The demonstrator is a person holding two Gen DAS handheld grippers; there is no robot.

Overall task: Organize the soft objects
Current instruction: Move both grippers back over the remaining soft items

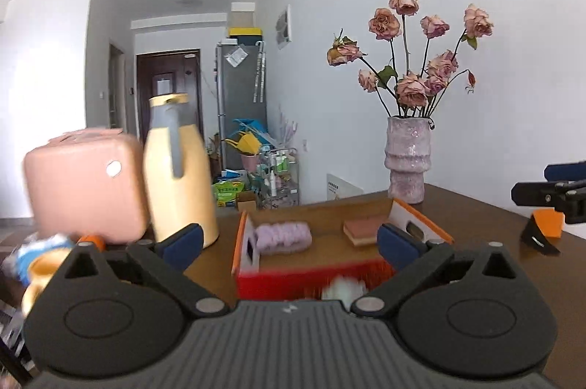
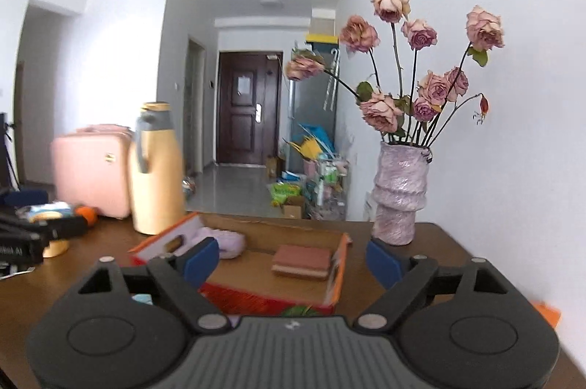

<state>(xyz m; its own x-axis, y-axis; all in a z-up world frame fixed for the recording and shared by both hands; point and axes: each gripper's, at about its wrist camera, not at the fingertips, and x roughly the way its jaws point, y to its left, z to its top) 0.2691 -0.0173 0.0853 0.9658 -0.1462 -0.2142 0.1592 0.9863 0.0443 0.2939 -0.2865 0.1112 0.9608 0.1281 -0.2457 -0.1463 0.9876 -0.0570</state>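
Observation:
An open red and orange cardboard box sits on the brown table. Inside lie a fluffy lilac cloth and a brown and pink sponge. My left gripper is open and empty, held in front of the box. My right gripper is open and empty, over the box's right part. A blurred plush toy lies at the left. The right gripper also shows in the left wrist view.
A yellow thermos jug and a pink case stand at the back left. A pink vase of dried roses stands at the back right by the wall. An orange ball lies left.

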